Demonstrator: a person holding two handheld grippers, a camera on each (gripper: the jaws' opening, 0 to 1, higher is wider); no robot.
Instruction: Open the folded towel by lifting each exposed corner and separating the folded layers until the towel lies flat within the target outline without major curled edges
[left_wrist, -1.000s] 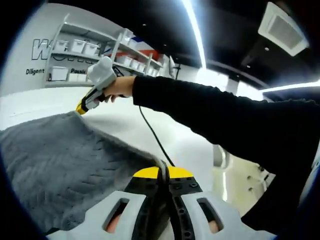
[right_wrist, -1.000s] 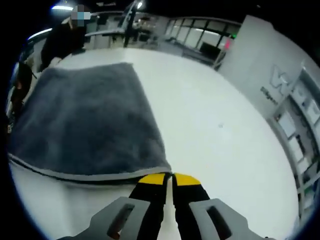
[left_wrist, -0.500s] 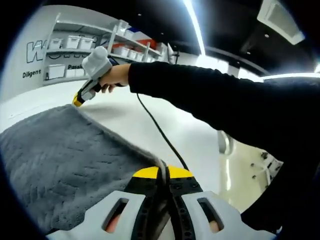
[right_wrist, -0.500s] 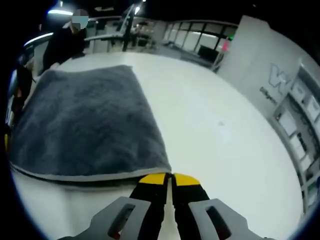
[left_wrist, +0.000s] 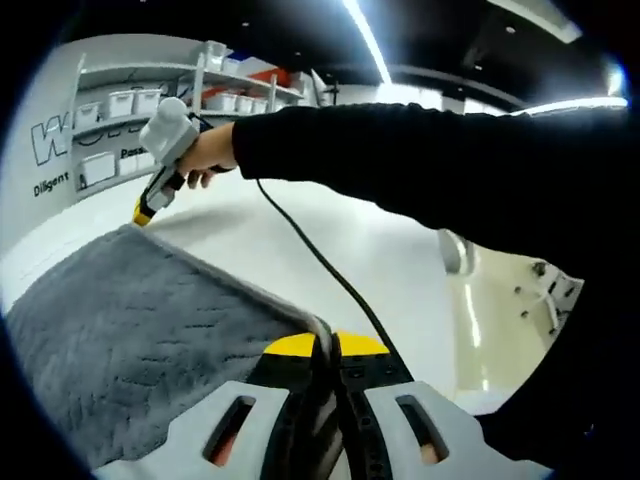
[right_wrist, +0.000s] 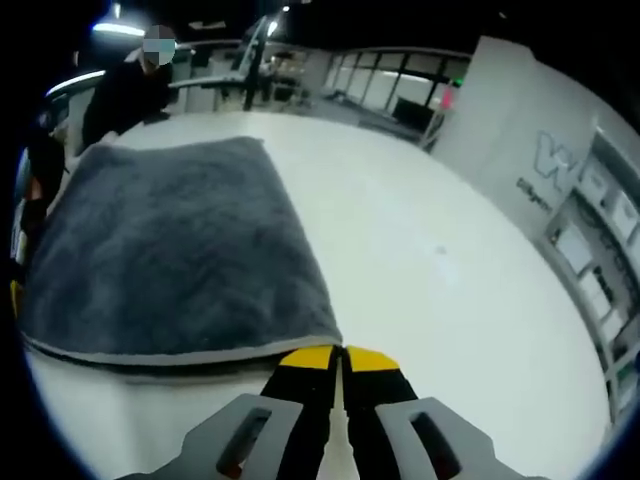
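Note:
A grey towel (left_wrist: 130, 330) with a pale hem lies spread on the white table (left_wrist: 270, 230). My left gripper (left_wrist: 326, 345) is shut on its near corner, and the hem runs straight into the closed yellow tips. Along that hem, a hand holds my right gripper (left_wrist: 140, 212), whose tips meet the towel's far corner. In the right gripper view the towel (right_wrist: 170, 260) stretches away to the left. Its near corner ends at my right gripper (right_wrist: 340, 355), which is shut on it. The hem there is raised a little off the table (right_wrist: 430, 270).
A black sleeve (left_wrist: 420, 170) reaches across the left gripper view, with a black cable (left_wrist: 320, 265) hanging below it. Shelves of white bins (left_wrist: 120, 100) line the wall. A person in dark clothes (right_wrist: 125, 90) stands beyond the table's far edge.
Both grippers keep their hold on the towel corners. The left gripper view has tilted, so the right gripper and sleeve sit a little further left in it. The towel itself looks unchanged.

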